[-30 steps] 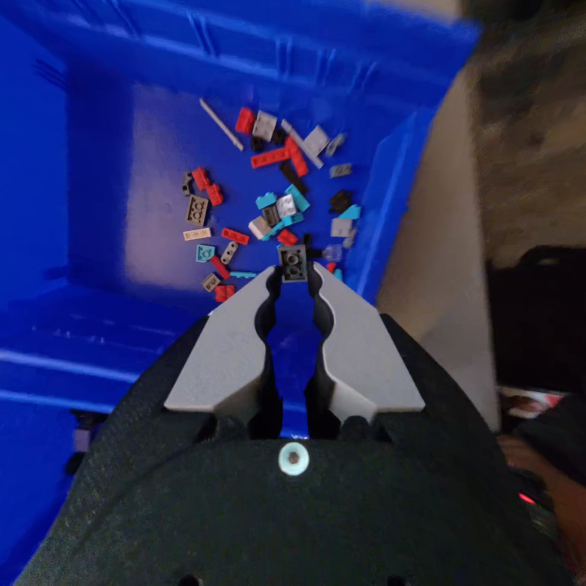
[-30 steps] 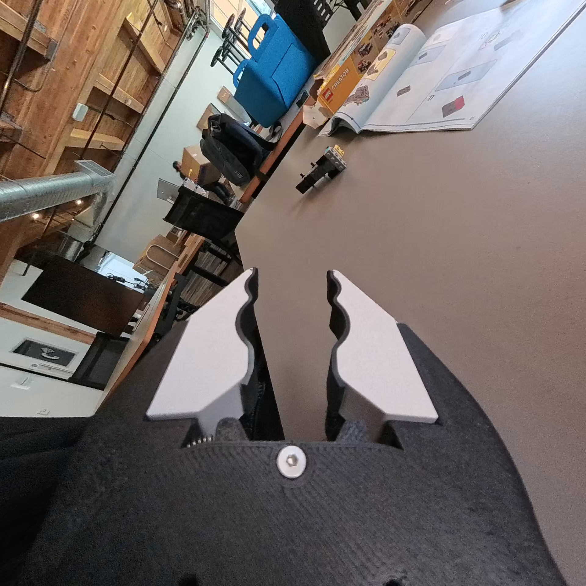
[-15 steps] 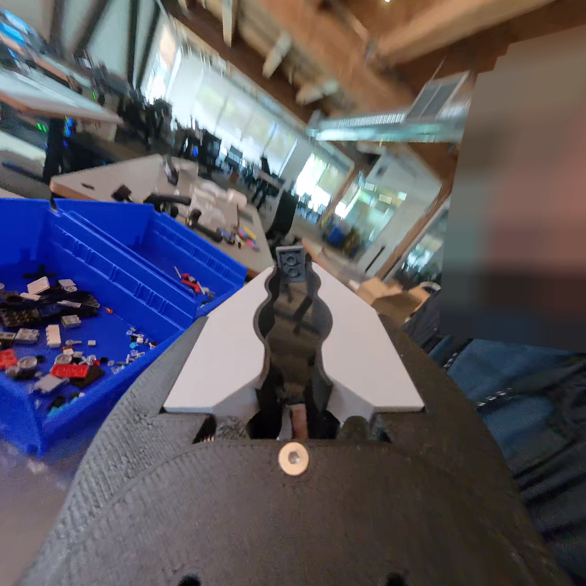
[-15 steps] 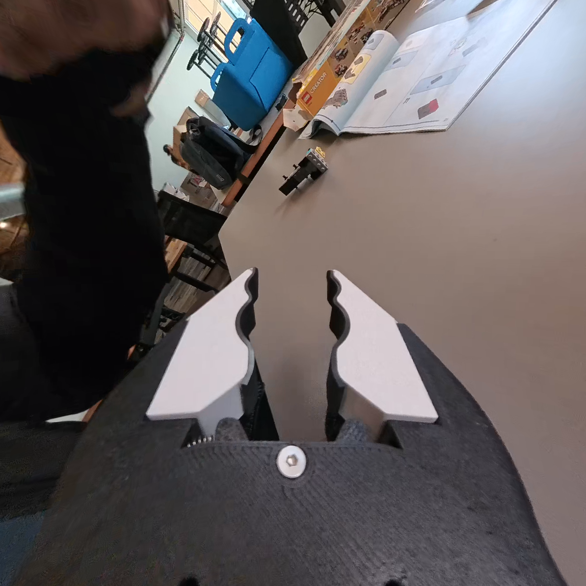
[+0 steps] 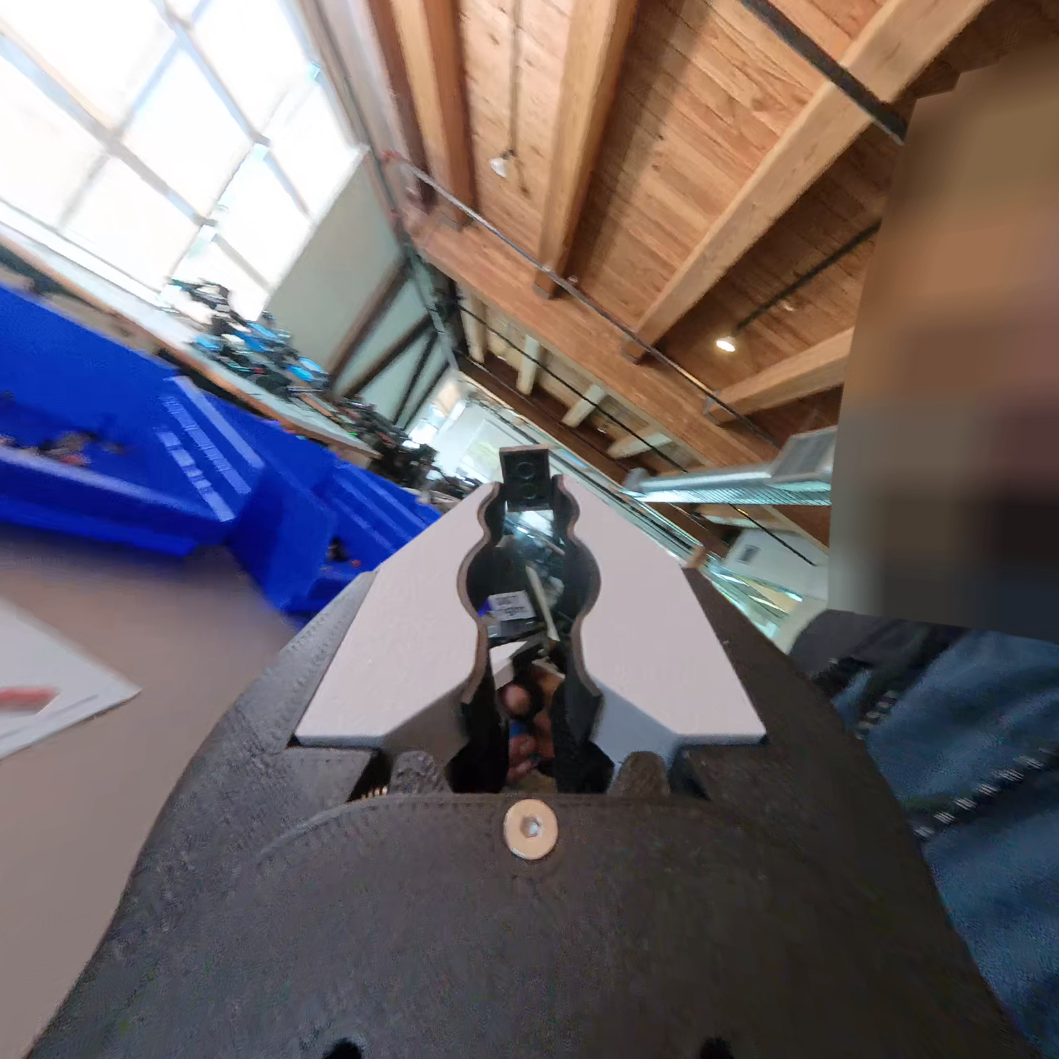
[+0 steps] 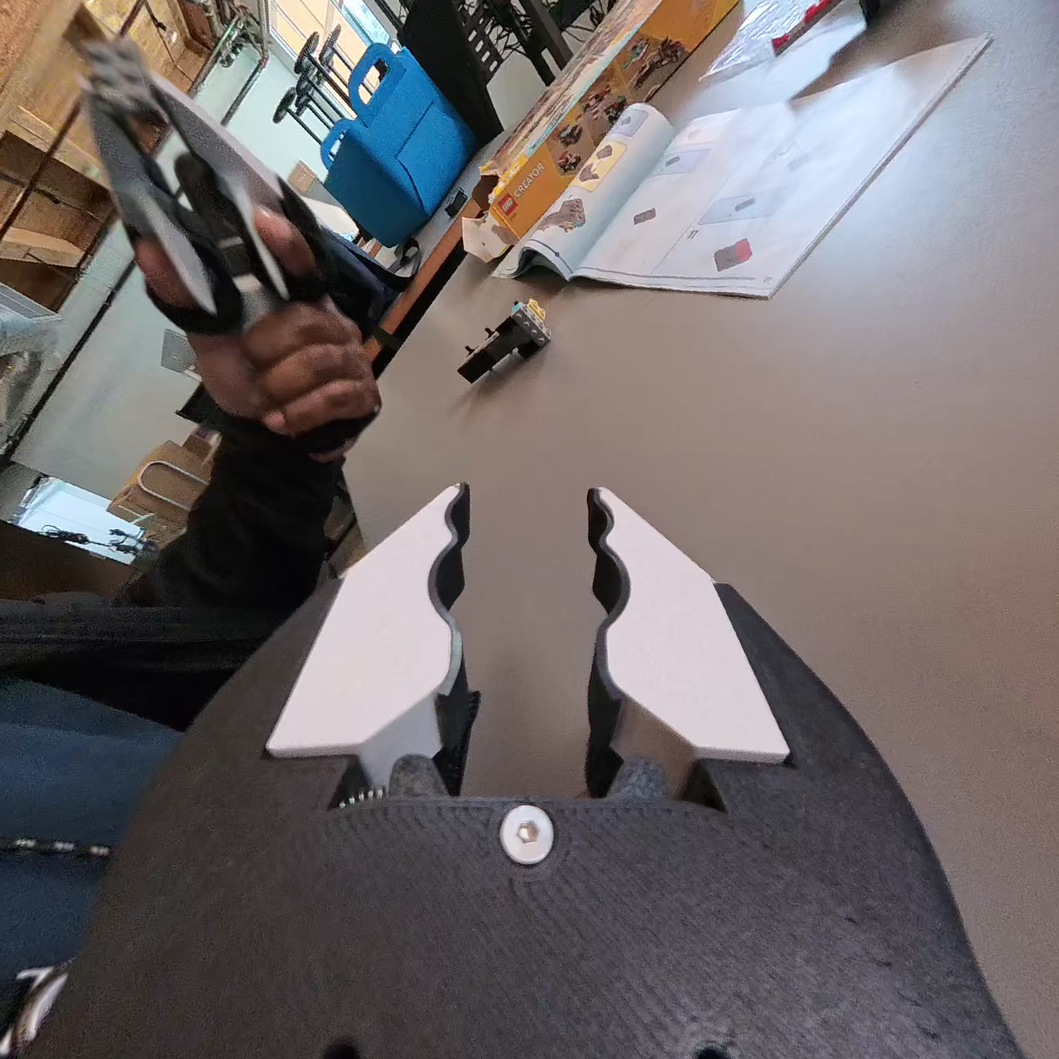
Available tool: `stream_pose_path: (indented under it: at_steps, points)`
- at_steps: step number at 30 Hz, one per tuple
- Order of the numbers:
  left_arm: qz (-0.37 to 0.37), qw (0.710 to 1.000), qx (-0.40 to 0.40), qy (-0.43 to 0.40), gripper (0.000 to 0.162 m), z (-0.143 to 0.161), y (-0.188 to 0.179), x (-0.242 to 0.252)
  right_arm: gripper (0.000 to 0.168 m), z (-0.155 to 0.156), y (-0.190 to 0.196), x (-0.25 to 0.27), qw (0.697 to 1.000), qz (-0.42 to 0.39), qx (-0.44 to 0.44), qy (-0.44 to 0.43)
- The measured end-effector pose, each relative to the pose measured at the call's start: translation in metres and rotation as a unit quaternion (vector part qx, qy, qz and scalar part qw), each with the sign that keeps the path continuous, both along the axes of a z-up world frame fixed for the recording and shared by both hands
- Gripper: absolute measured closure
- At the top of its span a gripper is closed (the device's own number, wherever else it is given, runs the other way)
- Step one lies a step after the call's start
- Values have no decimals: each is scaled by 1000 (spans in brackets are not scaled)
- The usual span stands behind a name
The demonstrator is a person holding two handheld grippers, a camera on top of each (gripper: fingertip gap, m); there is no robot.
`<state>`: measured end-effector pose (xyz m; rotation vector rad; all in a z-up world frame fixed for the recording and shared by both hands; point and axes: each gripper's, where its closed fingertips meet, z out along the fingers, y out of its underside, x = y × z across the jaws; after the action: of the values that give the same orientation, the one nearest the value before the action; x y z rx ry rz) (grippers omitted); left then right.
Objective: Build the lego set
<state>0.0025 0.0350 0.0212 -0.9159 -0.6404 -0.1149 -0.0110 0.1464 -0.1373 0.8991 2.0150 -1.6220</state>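
My left gripper (image 5: 526, 494) is shut on a dark grey two-by-two-ish plate (image 5: 524, 478) at its fingertips, raised in the air and pointing up toward the ceiling. It also shows in the right wrist view (image 6: 117, 74), held up by a hand (image 6: 298, 367) at upper left. My right gripper (image 6: 527, 498) is open and empty, low over the grey table. A small black and grey lego assembly (image 6: 504, 346) with a yellow and teal top stands on the table ahead of it. An open instruction booklet (image 6: 745, 195) lies beyond.
Blue parts bins (image 5: 172, 452) stand on the table at the left of the left wrist view. A paper sheet (image 5: 40, 693) lies near them. A yellow lego box (image 6: 596, 114) lies behind the booklet. The person's jeans (image 5: 963, 745) are at the right.
My left gripper lifted the dark grey plate out of the blue bin and swung up and away, tilting toward the ceiling. The right gripper stayed open and shifted slightly.
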Motion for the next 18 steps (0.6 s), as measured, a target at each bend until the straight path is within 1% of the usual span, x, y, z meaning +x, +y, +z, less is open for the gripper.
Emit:
stream_pose_path:
  at_steps: [2, 6, 10, 11, 15, 18]
  points:
    - [41, 999, -4, -34, 146, -24, -14, 0, 127, 2, -7, -4, 1000, -9, -5, 6]
    - [79, 992, -36, -95, 147, -69, -24, 3, 127, 7, -28, -10, 1000, -10, -24, 13]
    - [104, 986, -77, -109, 147, -95, -25, 4, 127, 13, -56, -14, 999, 12, -36, 37]
    - [112, 984, -82, -108, 147, -97, -25, 3, 127, 14, -64, -13, 998, 25, -38, 45]
    - [158, 982, -88, -58, 147, -88, -32, -1, 126, 17, -91, -7, 994, 80, -45, 66]
    - [185, 978, -84, -41, 147, -85, -38, -8, 125, 22, -105, -8, 990, 105, -62, 69]
